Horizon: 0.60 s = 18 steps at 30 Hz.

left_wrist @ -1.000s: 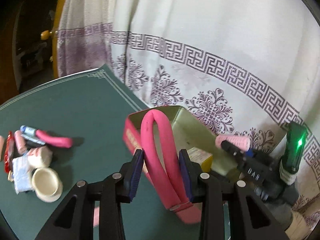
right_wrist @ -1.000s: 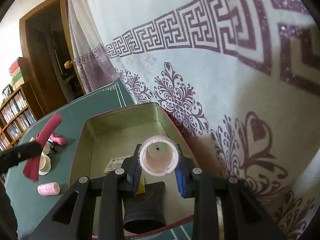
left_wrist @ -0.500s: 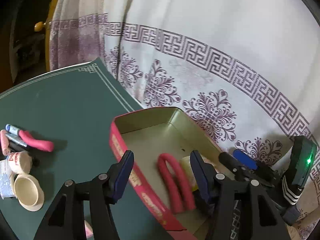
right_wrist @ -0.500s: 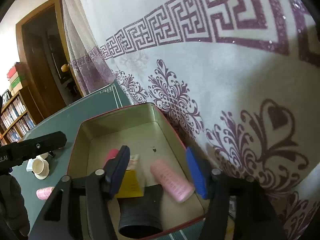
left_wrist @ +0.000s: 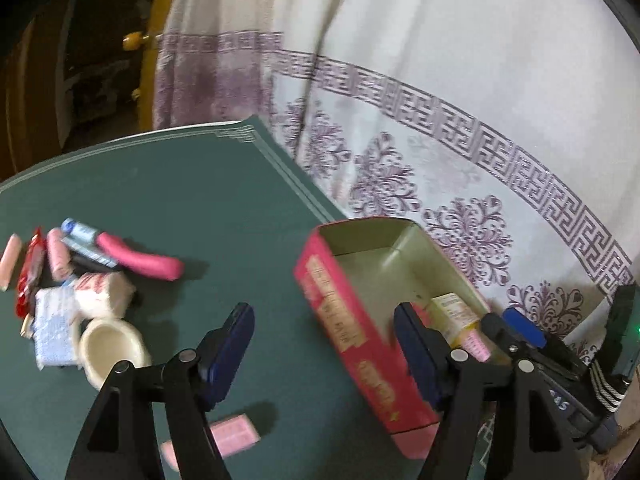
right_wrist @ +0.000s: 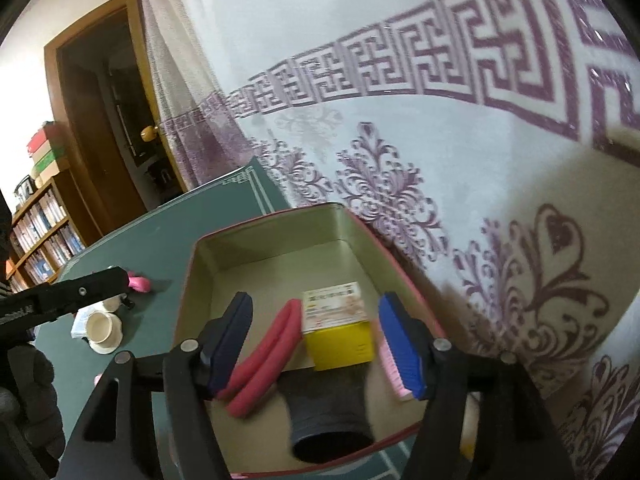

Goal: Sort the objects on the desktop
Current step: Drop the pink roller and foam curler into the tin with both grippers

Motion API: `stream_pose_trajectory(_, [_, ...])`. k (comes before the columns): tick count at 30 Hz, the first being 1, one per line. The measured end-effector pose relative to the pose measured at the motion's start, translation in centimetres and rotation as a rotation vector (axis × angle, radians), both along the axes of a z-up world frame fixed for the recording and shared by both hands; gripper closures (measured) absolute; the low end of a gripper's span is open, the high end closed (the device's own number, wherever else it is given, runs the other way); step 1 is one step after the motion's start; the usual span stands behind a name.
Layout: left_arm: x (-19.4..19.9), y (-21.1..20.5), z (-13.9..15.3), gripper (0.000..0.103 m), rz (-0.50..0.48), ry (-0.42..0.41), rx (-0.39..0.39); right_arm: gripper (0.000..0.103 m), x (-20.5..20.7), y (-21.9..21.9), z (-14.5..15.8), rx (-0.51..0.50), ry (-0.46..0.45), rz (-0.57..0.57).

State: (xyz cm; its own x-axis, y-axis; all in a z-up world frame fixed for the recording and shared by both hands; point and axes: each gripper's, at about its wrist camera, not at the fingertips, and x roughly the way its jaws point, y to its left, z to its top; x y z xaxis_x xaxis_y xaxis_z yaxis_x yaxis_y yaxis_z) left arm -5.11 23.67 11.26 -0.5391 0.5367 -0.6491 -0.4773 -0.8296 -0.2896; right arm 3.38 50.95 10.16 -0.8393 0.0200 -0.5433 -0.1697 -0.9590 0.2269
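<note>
Both our left gripper (left_wrist: 324,350) and right gripper (right_wrist: 316,340) have just opened empty, leaving the pink foam stick (right_wrist: 268,354) and pink roller (right_wrist: 390,364) in the red tin (right_wrist: 200,264), so the pile (left_wrist: 68,292) comes next.

Domestic room, likely a living room or study. Evidence: patterned white-and-purple curtain (right_wrist: 400,128) along the far side, wooden door (right_wrist: 100,128) with brass knob (right_wrist: 147,133) far left, filled bookshelves (right_wrist: 40,236) left, green-topped table (left_wrist: 180,216) near.

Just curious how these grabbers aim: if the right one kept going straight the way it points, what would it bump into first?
Probably the yellow box lying in the red tin, straight ahead between the right gripper's open jaws; depth is hard to judge.
</note>
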Motion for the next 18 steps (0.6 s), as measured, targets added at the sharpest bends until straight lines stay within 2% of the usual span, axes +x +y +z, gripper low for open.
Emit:
stream_pose_trajectory(11, [-0.3, -9.6, -1.1, 0.029, 0.206, -0.013, 0.018, 0.024, 0.6, -7.0, 1.9, 0.005, 0.064, 0.187])
stream_pose_trajectory(18, [0.3, -15.4, -2.3, 0.029, 0.316, -0.024, 0.016, 0.021, 0.7, -12.6, 1.6, 0.016, 0.048, 0.328])
